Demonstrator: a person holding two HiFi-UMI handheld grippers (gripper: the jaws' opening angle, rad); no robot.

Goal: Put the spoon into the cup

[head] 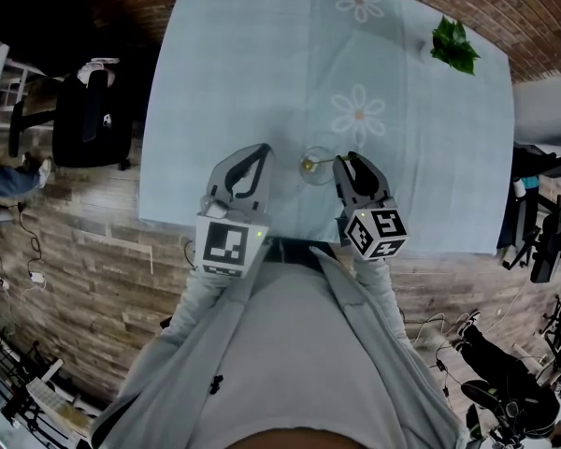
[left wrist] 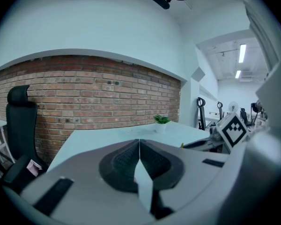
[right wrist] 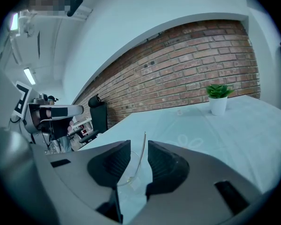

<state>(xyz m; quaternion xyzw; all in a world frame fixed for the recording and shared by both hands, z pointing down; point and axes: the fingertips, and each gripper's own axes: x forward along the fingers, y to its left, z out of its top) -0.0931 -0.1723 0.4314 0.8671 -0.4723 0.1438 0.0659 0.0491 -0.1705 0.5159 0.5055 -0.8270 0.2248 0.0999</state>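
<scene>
A red brick wall (left wrist: 84, 93) runs along behind the table (head: 262, 82), which is draped in a pale flower-print tablecloth (head: 421, 157). There's a small potted plant (head: 455, 45) at the far corner. A black office chair (head: 89, 120) stands left on the wood-plank floor (head: 84, 269), and ceiling strip lights (left wrist: 242, 53) glow beyond.

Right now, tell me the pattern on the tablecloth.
Pale blue tablecloth printed with white flowers; the head view shows it best.

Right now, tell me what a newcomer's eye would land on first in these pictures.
First, the clear cup by the near edge of the flowered pale tablecloth, with the spoon standing in it, its handle rising between the open jaws of the right gripper. Next, the left gripper beside it, shut and empty. Then the small potted plant at the cloth's far right corner.
</scene>
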